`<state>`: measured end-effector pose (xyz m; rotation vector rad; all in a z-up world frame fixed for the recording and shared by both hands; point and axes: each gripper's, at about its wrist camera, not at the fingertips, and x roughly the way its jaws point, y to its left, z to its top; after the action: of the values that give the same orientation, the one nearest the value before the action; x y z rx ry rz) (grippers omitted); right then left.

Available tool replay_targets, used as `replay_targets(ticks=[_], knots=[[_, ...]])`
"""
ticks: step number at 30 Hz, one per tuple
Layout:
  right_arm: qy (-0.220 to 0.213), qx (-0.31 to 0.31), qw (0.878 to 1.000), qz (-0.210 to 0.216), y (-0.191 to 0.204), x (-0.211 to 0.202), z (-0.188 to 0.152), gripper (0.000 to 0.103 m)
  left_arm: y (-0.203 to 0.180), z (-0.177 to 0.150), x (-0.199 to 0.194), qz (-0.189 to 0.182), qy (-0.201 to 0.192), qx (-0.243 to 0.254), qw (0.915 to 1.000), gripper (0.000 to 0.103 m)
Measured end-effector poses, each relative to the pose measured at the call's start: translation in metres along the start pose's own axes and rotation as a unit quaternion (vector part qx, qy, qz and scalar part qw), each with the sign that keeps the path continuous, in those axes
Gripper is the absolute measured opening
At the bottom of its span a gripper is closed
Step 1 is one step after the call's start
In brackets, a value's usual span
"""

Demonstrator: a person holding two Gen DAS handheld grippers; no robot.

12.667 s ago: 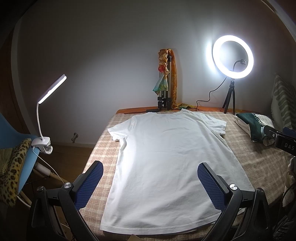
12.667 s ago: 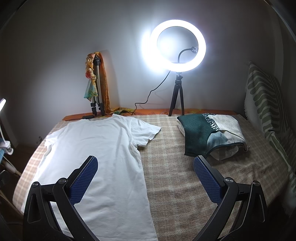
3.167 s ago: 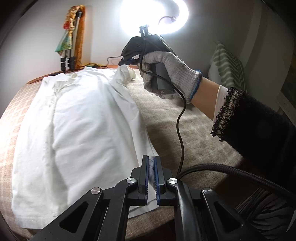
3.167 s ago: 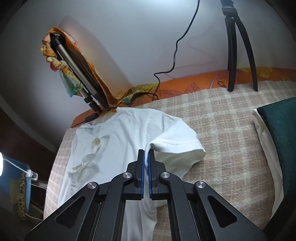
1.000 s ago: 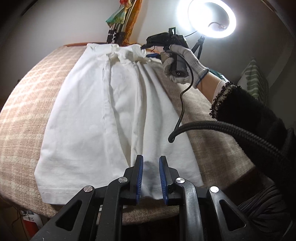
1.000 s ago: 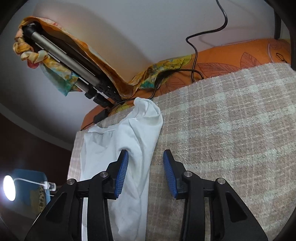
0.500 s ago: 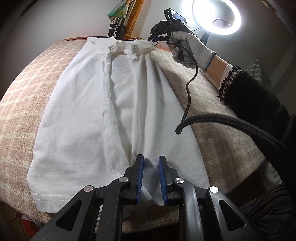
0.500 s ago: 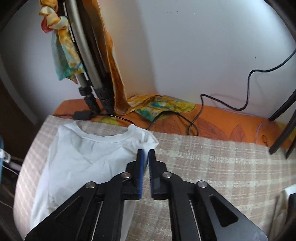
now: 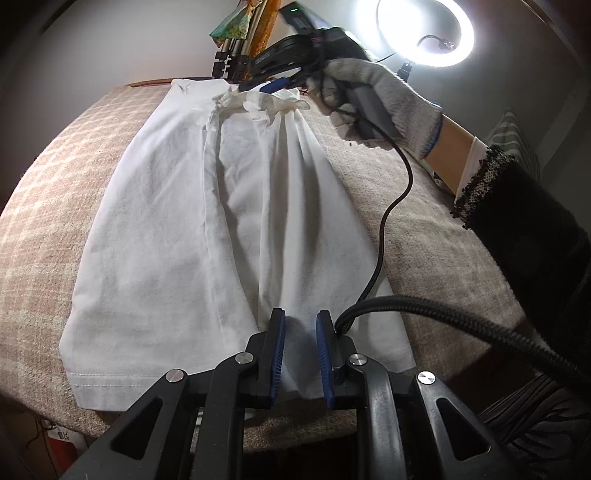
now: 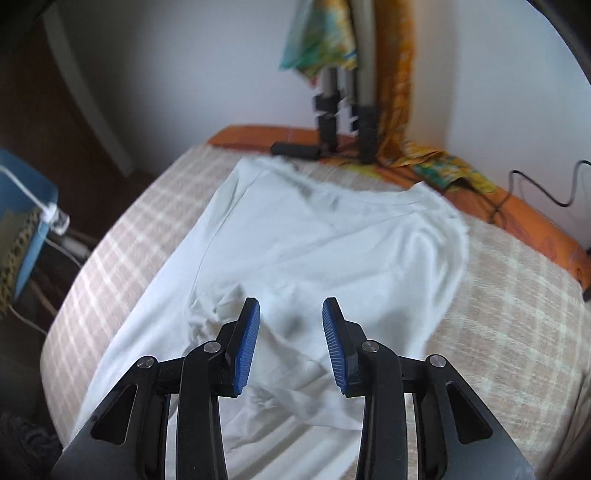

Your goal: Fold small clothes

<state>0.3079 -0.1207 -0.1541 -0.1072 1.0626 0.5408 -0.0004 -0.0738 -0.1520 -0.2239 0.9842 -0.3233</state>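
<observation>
Laid lengthwise on a checked blanket [image 9: 55, 192]: a white T-shirt [image 9: 166, 240], hem toward the near edge, collar toward the far wall. Folded inward along both long sides, with the edges meeting in a few loose ridges down the middle (not yet a tidy rectangle). Bunched and crumpled at the collar end, where a tucked sleeve shows as a small heap. Low over the hem, the left gripper [image 9: 300, 321], pointing down at the cloth with its blue pads a narrow gap apart; shirt fabric visible in that gap, lying under the pads rather than pinched by them. At the far end, the right gripper [image 10: 291, 306], held in a grey knitted glove [image 9: 380, 96] at the end of a dark sleeve [image 9: 517, 229], hanging just above the shoulder part of the shirt. Jaws there spread and just now opening, nothing caught between them, only the white cloth below. Right wrist view slightly smeared. Trailing from that gripper across the blanket, a black cable [image 9: 391, 206]. Behind, against the wall, a tripod [image 10: 343, 110] draped with a colourful scarf, and a lit ring light [image 9: 424, 33].
</observation>
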Motion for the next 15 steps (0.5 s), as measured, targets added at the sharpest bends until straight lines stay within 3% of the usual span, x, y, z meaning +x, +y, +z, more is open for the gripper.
replay_targets(ticks=[3, 4, 5, 6, 7, 12, 15], knots=[[0.013, -0.035, 0.997, -0.07, 0.011, 0.017, -0.002, 0.033, 0.0, 0.0, 0.001, 0.002, 0.001, 0.001, 1.0, 0.014], [0.015, -0.035, 0.996, -0.075, 0.011, 0.018, -0.003, 0.03, 0.0, 0.0, 0.001, 0.002, 0.001, 0.002, 1.0, 0.014], [0.012, -0.032, 0.997, -0.07, 0.009, 0.019, -0.003, 0.024, -0.001, 0.0, 0.002, 0.002, 0.001, 0.002, 1.0, 0.014], [0.011, -0.028, 0.998, -0.064, 0.007, 0.019, -0.003, 0.006, -0.001, 0.001, 0.002, 0.001, 0.002, 0.001, 1.0, 0.014], [0.011, -0.02, 0.998, -0.057, 0.004, 0.018, -0.001, 0.003, 0.0, 0.001, 0.002, -0.001, 0.003, -0.001, 1.0, 0.014], [-0.01, -0.02, 1.0, -0.021, 0.0, 0.002, 0.012, 0.003, 0.0, 0.002, 0.002, -0.007, 0.006, -0.005, 0.9999, 0.014], [0.005, -0.038, 0.999, 0.003, 0.006, -0.002, 0.012, 0.007, 0.001, 0.003, 0.002, -0.009, 0.007, -0.006, 0.9999, 0.014]])
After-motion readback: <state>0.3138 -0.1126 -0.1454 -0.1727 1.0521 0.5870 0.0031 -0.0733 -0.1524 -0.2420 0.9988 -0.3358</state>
